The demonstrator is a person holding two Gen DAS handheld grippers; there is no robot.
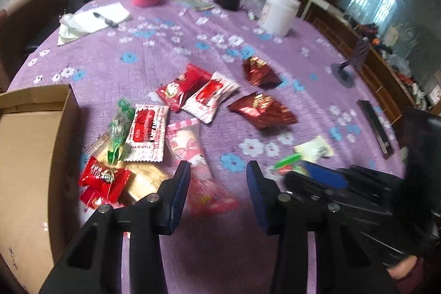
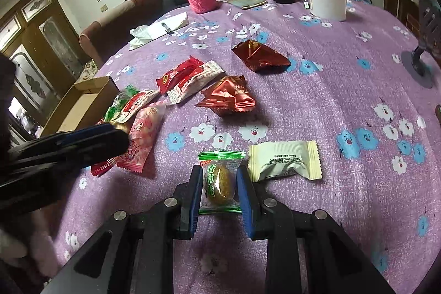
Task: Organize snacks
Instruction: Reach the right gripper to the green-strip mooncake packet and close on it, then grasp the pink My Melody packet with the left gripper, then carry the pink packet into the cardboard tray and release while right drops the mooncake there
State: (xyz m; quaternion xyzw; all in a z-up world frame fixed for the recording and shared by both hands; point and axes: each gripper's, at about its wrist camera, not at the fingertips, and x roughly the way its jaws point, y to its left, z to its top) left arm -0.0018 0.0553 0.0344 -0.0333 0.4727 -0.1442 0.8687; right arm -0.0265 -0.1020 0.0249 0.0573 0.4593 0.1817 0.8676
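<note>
Right wrist, bare cloth [image 2: 317, 106] beside snacks [image 2: 190, 84]

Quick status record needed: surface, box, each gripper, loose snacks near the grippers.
surface: purple floral tablecloth
box: open cardboard box at the table's left edge
right gripper: shut on the green-edged clear snack packet
left gripper: open, holding nothing, above the pink snack packet
beside right gripper: cream packet, lying loose
mid-table: two dark red foil packets, apart
</note>
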